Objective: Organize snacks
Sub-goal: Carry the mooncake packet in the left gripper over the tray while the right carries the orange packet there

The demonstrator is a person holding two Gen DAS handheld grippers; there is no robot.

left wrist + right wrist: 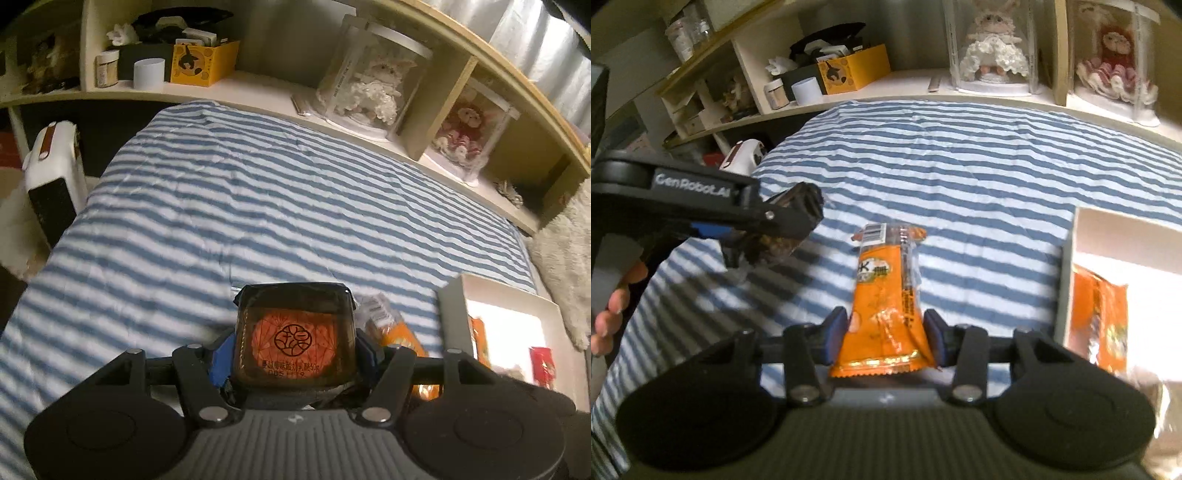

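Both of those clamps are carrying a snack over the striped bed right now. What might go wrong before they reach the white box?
The right hand-held gripper pinches the orange packet only near its bottom end, so the slippery wrapper might swing or slide out. The left hand-held gripper holds a dark, glossy packet close beside it, so the two could bump. The white box already holds packets, so a careless drop might land on its rim.

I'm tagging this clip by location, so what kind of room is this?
Most likely a bedroom: a blue-and-white striped bed cover fills the view, with a shelf unit behind it holding dolls in clear cases and small boxes.
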